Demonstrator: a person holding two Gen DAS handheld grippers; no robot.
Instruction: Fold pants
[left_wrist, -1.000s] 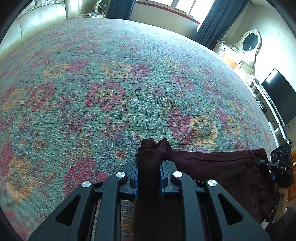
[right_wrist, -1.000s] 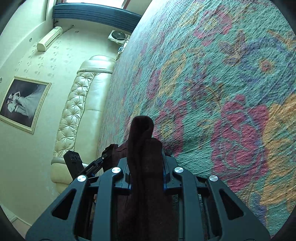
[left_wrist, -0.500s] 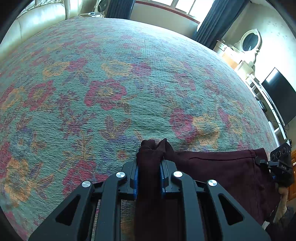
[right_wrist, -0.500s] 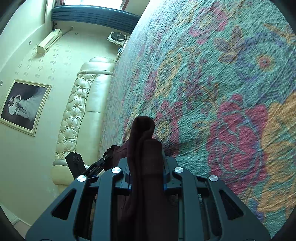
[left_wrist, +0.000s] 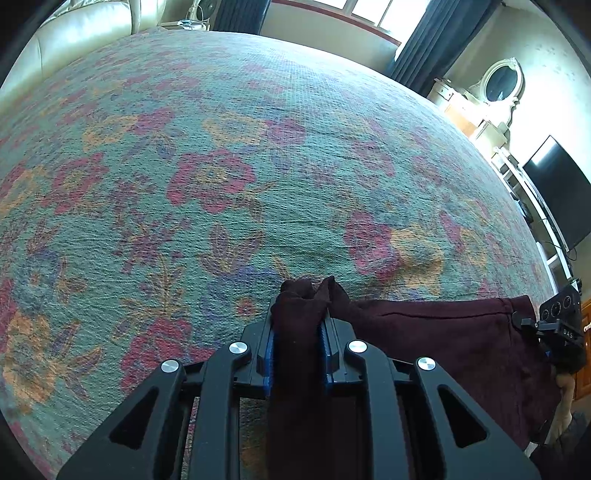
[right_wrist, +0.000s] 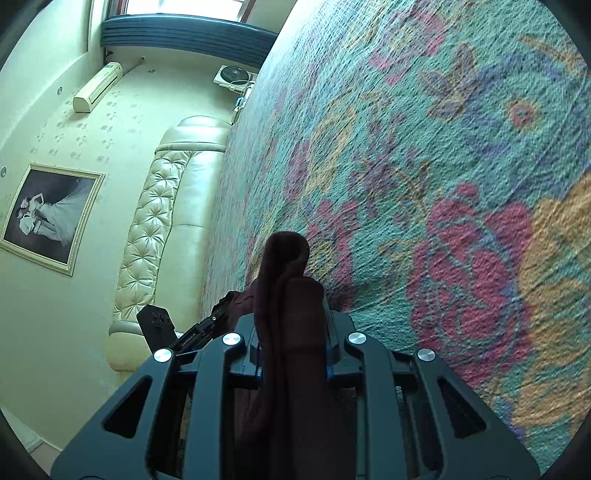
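The dark maroon pants (left_wrist: 443, 339) stretch as a band across the flowered bedspread between my two grippers. My left gripper (left_wrist: 297, 325) has a bunched corner of the cloth between its blue pads; its jaws are opening slightly, but the pads still press the fabric. The right gripper (right_wrist: 291, 332) is shut on the other bunched corner of the pants (right_wrist: 286, 258), which stands up above its fingers. Each gripper shows in the other's view: the right gripper (left_wrist: 561, 328) at the cloth's far right end, the left gripper (right_wrist: 192, 332) at lower left.
The teal bedspread (left_wrist: 258, 166) with red and orange flowers fills most of both views. A cream tufted headboard (right_wrist: 162, 229) runs along one side. A dresser with an oval mirror (left_wrist: 502, 81) and a dark TV (left_wrist: 557, 192) stand beyond the bed's right edge.
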